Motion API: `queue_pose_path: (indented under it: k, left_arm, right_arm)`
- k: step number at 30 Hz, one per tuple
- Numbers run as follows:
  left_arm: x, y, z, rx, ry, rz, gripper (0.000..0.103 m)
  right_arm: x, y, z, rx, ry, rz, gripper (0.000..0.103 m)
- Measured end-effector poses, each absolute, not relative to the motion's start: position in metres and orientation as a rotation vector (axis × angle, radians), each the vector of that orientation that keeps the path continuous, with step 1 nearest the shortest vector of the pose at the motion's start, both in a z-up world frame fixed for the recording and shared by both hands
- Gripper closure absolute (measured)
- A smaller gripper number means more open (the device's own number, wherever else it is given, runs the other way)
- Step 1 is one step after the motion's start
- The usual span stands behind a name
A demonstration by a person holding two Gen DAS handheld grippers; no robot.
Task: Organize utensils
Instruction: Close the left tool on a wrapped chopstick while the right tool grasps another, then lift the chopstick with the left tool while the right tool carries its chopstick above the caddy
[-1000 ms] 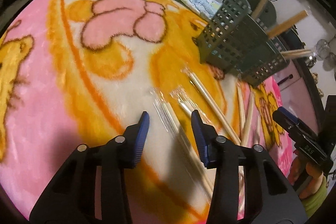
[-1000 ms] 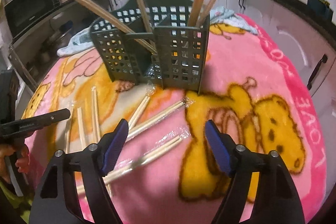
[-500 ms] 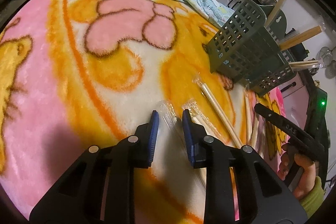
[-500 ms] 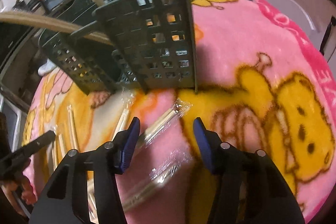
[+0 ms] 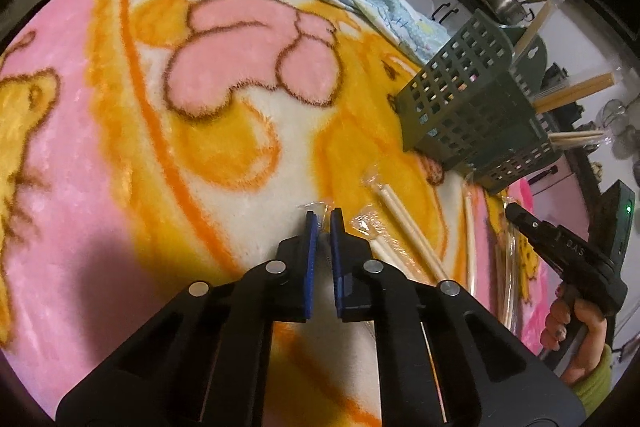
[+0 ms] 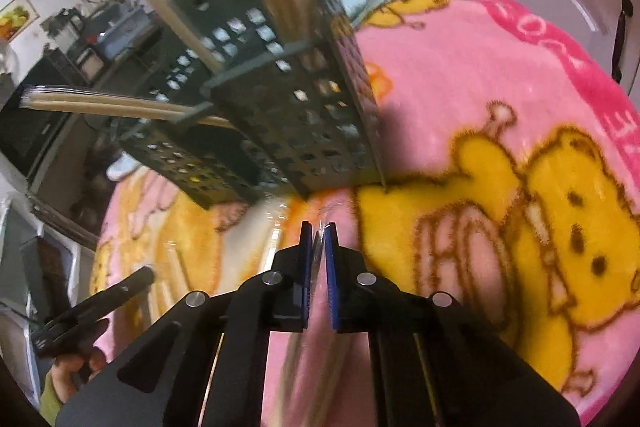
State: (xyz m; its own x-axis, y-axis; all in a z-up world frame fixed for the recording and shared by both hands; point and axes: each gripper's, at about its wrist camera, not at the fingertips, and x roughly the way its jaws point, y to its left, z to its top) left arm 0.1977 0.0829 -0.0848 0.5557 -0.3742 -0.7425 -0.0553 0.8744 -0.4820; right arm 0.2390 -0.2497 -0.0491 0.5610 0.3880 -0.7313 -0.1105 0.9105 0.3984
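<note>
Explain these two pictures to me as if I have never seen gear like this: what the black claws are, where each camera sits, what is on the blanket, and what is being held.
There is no robot here. A person holds a black two-finger clamp in each hand, with a wide-angle camera on each clamp looking along its fingers.

One picture comes from the left gripper, the other from the right gripper. In the left view, the person's other hand is seen holding the right clamp.

A pink and yellow cartoon blanket covers the surface. On it stands a green slotted utensil holder with chopsticks already inside. More plastic-wrapped chopsticks lie loose.

Both grippers have shut, each on the clear wrapper of a chopstick pack.
</note>
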Motion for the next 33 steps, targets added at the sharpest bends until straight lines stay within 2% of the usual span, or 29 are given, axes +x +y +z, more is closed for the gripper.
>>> queue_pose_path:
  k: [14,33]
  left_arm:
    - [0.162,0.098,-0.027,-0.475,0.810,-0.223,0.100]
    - [0.130,0.031,0.045,-0.331,0.697,-0.386,0.100]
  right_arm:
    - [0.200,-0.246,0.011,0.267,0.796,0.397,0.098]
    - [0.151,-0.238,0.070,0.124,0.628,0.458,0.098]
